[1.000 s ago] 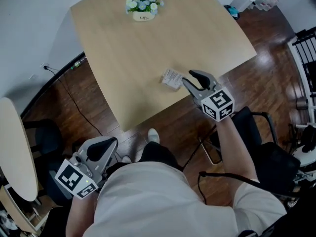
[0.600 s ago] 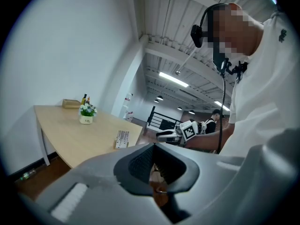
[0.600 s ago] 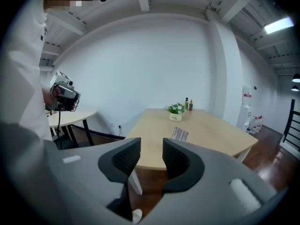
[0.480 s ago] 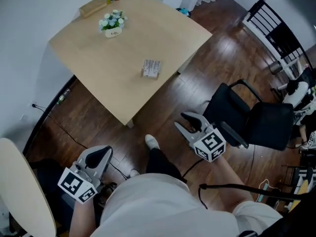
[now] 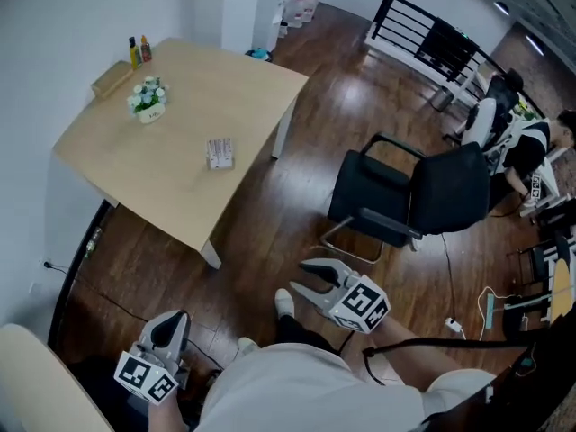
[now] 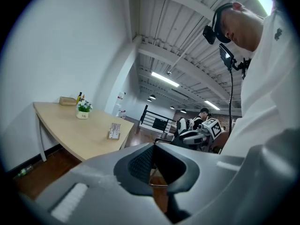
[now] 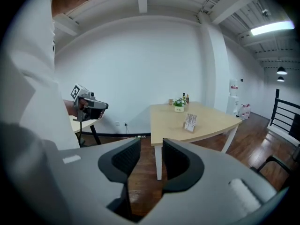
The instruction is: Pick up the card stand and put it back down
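Note:
The card stand (image 5: 219,153) is a small white printed holder standing on the light wood table (image 5: 189,187), near its right edge. It also shows in the left gripper view (image 6: 114,131) and in the right gripper view (image 7: 190,122). My right gripper (image 5: 301,279) hangs over the wood floor well away from the table, open, with nothing between its jaws (image 7: 151,156). Low at the bottom left, my left gripper (image 5: 174,320) is shut and holds nothing (image 6: 153,159).
A white pot of flowers (image 5: 148,99), two small bottles (image 5: 138,50) and a wooden box (image 5: 112,79) stand at the table's far end. A black office chair (image 5: 409,198) stands on the floor to the right. A pale round tabletop (image 5: 36,385) is at the bottom left.
The view has backed away from the table. My right gripper, beside the card stand one second ago, is now far from it over the floor. The stand stays on the table.

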The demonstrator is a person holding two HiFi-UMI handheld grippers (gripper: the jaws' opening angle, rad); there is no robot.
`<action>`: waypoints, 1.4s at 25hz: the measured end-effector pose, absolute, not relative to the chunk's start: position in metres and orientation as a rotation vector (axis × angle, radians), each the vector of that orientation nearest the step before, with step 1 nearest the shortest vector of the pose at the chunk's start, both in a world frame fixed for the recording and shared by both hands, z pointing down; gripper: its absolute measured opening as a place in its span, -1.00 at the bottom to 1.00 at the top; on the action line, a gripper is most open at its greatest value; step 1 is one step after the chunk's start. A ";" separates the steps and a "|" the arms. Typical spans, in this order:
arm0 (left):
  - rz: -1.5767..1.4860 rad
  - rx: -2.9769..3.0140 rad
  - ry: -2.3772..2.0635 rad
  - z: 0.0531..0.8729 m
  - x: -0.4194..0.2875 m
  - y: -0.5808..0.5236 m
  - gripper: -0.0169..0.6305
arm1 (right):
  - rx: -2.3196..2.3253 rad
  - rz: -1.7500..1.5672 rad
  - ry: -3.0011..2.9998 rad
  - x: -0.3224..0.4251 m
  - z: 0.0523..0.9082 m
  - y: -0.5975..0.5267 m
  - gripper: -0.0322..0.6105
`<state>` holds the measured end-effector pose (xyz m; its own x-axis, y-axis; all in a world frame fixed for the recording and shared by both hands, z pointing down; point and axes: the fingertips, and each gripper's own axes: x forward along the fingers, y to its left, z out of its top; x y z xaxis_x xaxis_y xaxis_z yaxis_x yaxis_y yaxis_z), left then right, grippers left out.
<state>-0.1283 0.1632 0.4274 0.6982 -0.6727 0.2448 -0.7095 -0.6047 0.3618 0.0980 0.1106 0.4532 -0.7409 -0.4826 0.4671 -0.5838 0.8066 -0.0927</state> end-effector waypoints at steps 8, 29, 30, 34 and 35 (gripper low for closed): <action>0.082 2.533 -0.975 0.419 -0.095 0.157 -0.94 | 0.797 0.233 -2.623 0.092 0.424 0.117 -0.46; 0.069 2.534 -0.996 0.422 -0.087 0.181 -0.94 | 0.758 0.171 -2.645 0.084 0.418 0.130 -0.47; 0.066 2.531 -1.001 0.423 -0.088 0.183 -0.94 | 0.755 0.171 -2.644 0.084 0.418 0.132 -0.47; 0.034 2.539 -0.995 0.417 -0.086 0.190 -0.94 | 0.752 0.163 -2.649 0.086 0.417 0.140 -0.47; 0.029 2.542 -0.994 0.416 -0.085 0.192 -0.94 | 0.753 0.160 -2.649 0.088 0.417 0.142 -0.48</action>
